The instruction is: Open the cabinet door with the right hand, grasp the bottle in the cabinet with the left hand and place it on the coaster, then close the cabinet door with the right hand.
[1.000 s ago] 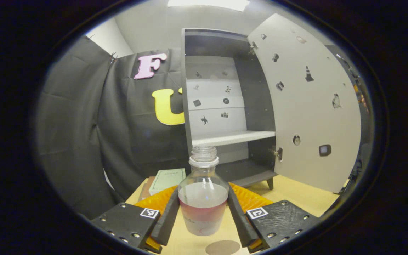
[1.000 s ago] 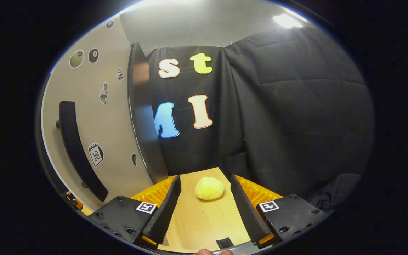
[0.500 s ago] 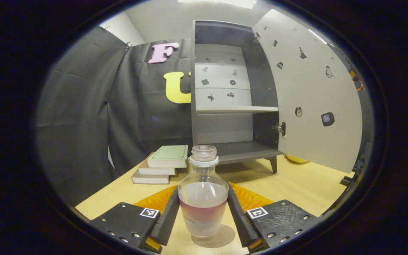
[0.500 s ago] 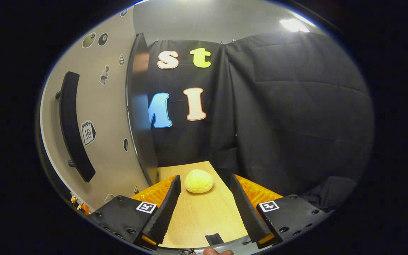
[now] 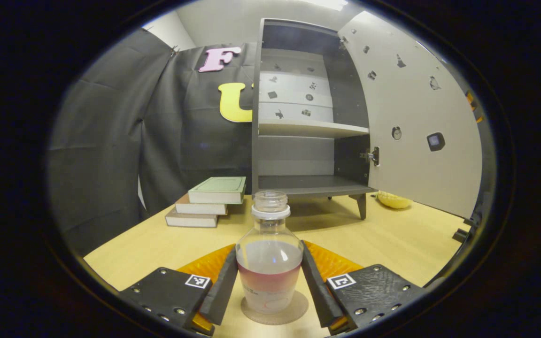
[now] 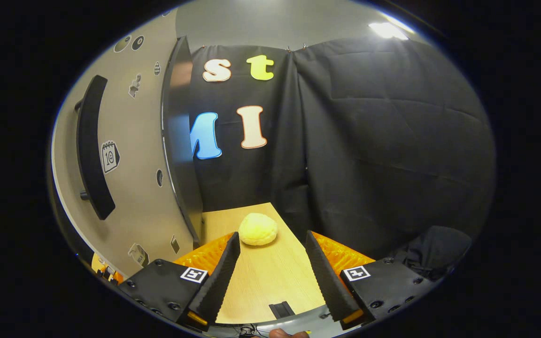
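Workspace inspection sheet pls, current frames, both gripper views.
Surface: wooden table, bare in front of the cabinet.
Job's things: bottle upright on the coaster; cabinet shelves bare; cabinet door wide open, handle untouched.
Clutter: stack of books left of the cabinet; yellow bun beyond the door.
Grippers: left gripper shut on the bottle; right gripper open, holding nothing.
Cables: nothing seen.
Surroundings: black cloth wall.

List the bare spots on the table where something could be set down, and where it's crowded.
Free: table between cabinet legs and left gripper; the strip left of the gripper, before the books. Crowded: coaster under the bottle; bun behind the open door.
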A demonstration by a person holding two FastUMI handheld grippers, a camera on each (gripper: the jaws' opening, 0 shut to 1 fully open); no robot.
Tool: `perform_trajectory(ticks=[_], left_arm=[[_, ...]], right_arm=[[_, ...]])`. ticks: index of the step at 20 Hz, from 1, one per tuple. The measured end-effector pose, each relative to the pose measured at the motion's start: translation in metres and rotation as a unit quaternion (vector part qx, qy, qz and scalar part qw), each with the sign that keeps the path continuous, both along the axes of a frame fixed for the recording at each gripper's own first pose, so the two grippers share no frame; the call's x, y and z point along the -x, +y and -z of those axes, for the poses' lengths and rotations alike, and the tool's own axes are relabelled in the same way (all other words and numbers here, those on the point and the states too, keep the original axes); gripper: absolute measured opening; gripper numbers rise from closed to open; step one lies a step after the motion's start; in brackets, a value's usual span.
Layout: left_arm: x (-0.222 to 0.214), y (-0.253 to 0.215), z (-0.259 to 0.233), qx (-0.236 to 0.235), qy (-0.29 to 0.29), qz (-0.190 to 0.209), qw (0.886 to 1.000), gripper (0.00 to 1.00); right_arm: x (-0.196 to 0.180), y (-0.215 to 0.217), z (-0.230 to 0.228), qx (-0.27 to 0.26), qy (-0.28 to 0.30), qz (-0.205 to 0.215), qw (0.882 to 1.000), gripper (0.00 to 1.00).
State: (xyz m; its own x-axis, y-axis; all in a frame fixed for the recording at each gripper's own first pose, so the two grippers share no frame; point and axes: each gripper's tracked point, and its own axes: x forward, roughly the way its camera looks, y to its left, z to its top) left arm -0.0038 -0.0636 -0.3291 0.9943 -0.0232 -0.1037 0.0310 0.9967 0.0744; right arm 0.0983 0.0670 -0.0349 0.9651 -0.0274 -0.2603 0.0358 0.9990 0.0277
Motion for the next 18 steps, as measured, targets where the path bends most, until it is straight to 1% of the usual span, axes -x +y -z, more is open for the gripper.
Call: perform_trajectory(ticks=[4, 9, 11, 12, 13, 14, 15, 17, 18], left_arm=[[0.0, -0.001, 0.002, -0.015, 0.002, 0.008, 1.0, 0.75], [0.0, 0.0, 0.012, -0.003, 0.026, 0.005, 1.0, 0.75], [-0.001, -0.001, 0.012, -0.006, 0.034, 0.004, 0.999, 0.73], [-0.001, -0.002, 0.013, -0.009, 0.037, 0.007, 0.999, 0.76], [-0.002, -0.003, 0.015, -0.01, 0.044, 0.009, 0.999, 0.74], [0.0, -0.005, 0.018, -0.015, 0.049, 0.009, 0.999, 0.79], [0.0, -0.004, 0.017, -0.019, 0.05, 0.008, 0.999, 0.85], [0.003, -0.005, 0.01, -0.019, 0.045, 0.006, 0.999, 0.87], [0.005, -0.006, 0.006, -0.015, 0.043, 0.008, 0.999, 0.85]], right_arm=[[0.002, 0.007, 0.004, 0.002, 0.006, -0.005, 1.0, 0.82], [0.006, 0.006, 0.012, -0.002, 0.017, 0.002, 1.0, 0.82], [0.007, 0.002, 0.01, -0.007, 0.016, 0.009, 1.0, 0.97], [0.007, 0.0, 0.011, -0.012, 0.018, 0.013, 1.0, 0.82], [0.007, -0.003, 0.013, -0.017, 0.019, 0.018, 1.0, 0.9], [0.007, -0.005, 0.013, -0.022, 0.019, 0.024, 0.999, 0.9], [0.008, -0.006, 0.015, -0.026, 0.021, 0.026, 0.999, 0.84], [0.011, -0.006, 0.021, -0.028, 0.029, 0.026, 0.999, 0.88], [0.014, -0.006, 0.022, -0.025, 0.028, 0.025, 0.999, 0.9]])
